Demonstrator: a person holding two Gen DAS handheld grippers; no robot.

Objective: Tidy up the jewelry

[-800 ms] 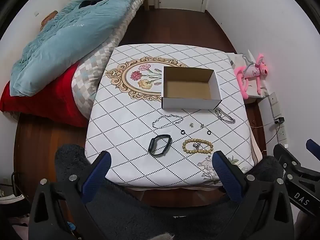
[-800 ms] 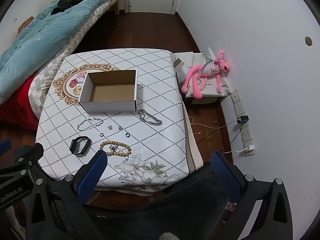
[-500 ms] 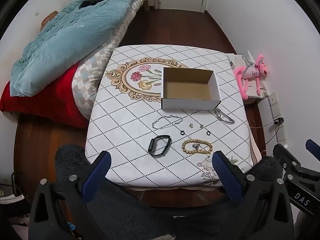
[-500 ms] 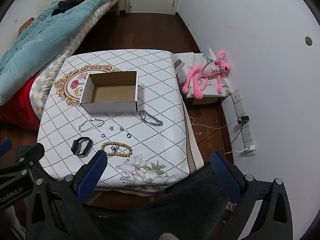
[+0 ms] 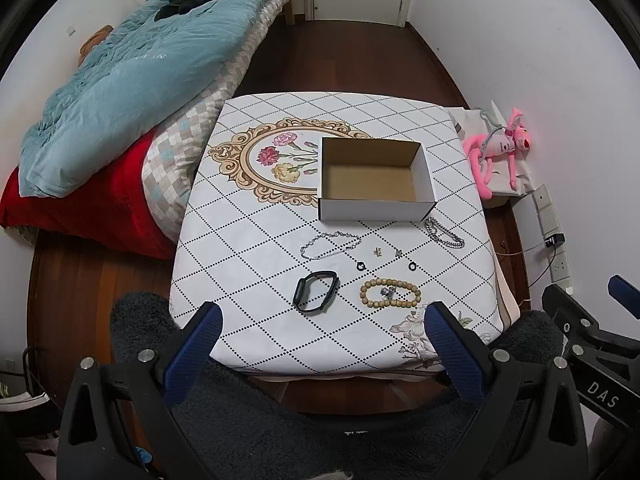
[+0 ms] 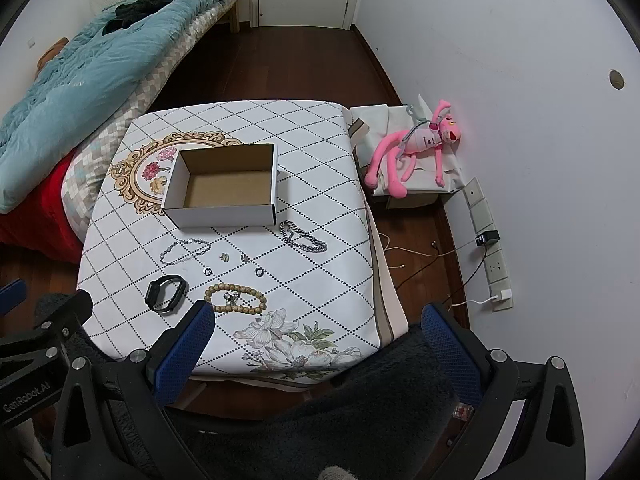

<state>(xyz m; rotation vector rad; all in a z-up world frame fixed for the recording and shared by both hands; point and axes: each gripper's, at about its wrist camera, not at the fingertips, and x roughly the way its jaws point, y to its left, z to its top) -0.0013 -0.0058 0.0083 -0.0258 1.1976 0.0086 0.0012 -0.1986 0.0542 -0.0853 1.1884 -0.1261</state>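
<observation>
Both views shift only a little; the jewelry stays in place. Left gripper (image 5: 320,332) and right gripper (image 6: 318,330) hover wide open, holding nothing. On the table (image 5: 256,240), the black band (image 5: 316,291), bead bracelet (image 5: 390,293) and chains lie before the empty box (image 5: 374,178).

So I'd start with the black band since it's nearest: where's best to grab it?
Pinch the black band across its thin strap side from straight above; it lies flat as an open loop on the table, so one finger can probably drop inside.
</observation>
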